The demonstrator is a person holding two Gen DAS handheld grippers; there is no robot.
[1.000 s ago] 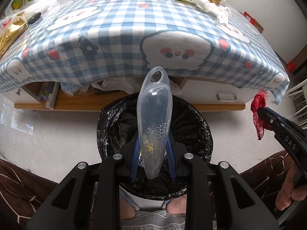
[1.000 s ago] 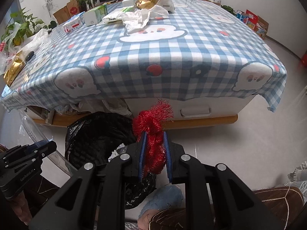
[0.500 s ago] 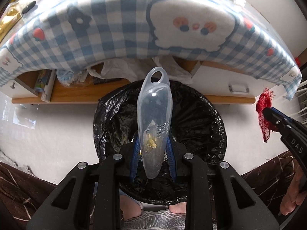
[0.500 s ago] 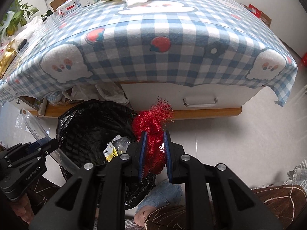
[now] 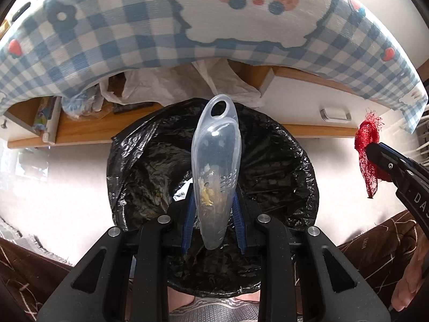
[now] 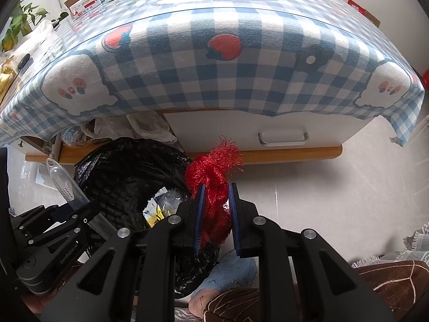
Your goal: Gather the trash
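Note:
My left gripper (image 5: 213, 209) is shut on a clear plastic blister pack (image 5: 215, 166) with a hang hole, held upright right over the open mouth of a bin lined with a black bag (image 5: 281, 161). In the right wrist view the same pack (image 6: 63, 181) pokes out of the left gripper at the lower left. My right gripper (image 6: 214, 201) is shut on a bunched red mesh net (image 6: 211, 179), which hangs beside the bin's right rim (image 6: 128, 161). The red net (image 5: 367, 147) also appears at the right edge of the left wrist view. A yellow wrapper (image 6: 155, 206) lies inside the bin.
A low table with a blue checked cloth (image 6: 241, 67) overhangs just behind the bin, with boxes (image 6: 88, 0) and crumpled paper on top. Under it are a wooden shelf (image 5: 88, 131) with plastic bags and a white drawer (image 6: 281, 136). A person's knees (image 6: 375, 289) are at the bottom.
Both grippers have sunk toward the bin with their loads still held. The bin mouth looks larger and the tabletop has slid up out of the left wrist view.

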